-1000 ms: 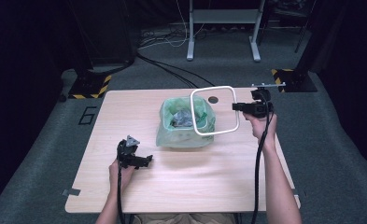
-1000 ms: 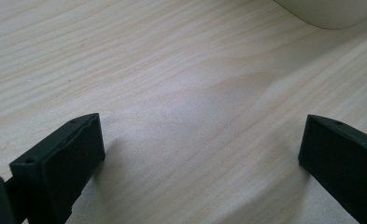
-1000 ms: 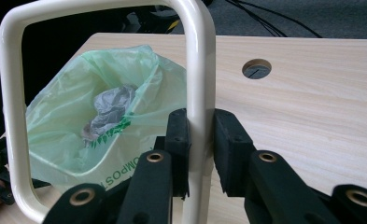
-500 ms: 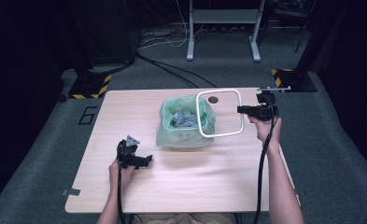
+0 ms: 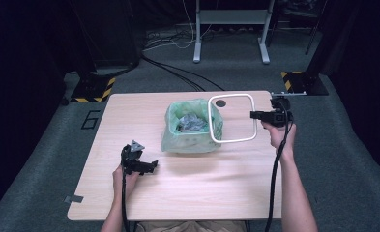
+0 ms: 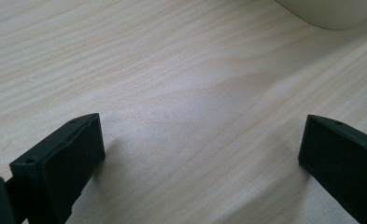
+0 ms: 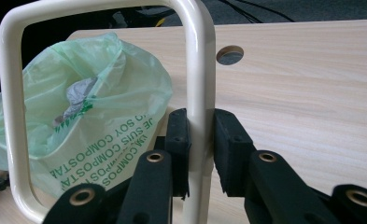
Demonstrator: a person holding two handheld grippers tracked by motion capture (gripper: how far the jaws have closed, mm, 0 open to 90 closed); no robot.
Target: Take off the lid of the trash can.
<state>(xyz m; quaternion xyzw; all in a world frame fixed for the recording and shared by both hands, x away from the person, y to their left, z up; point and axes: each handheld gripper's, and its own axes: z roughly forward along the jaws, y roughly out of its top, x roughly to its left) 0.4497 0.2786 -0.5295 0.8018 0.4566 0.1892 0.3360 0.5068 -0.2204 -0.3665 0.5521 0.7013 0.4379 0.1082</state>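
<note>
Cream frame [image 5: 232, 118], clamped by right hand-held gripper [image 5: 256, 115], hangs over wooden table [image 5: 197, 188]; left hand-held gripper [image 5: 148, 166] gapes.

A: The frame [image 7: 197, 70] centre of the right gripper view?
B: Cream. The bag [image 7: 102, 107] at left is pale translucent green with darker green lettering, grey scraps inside.
A: And the bench [image 5: 187, 188]?
B: Light wood grain. Both grippers are black: left gripper [image 5: 151, 166], right gripper [image 5: 252, 114].
</note>
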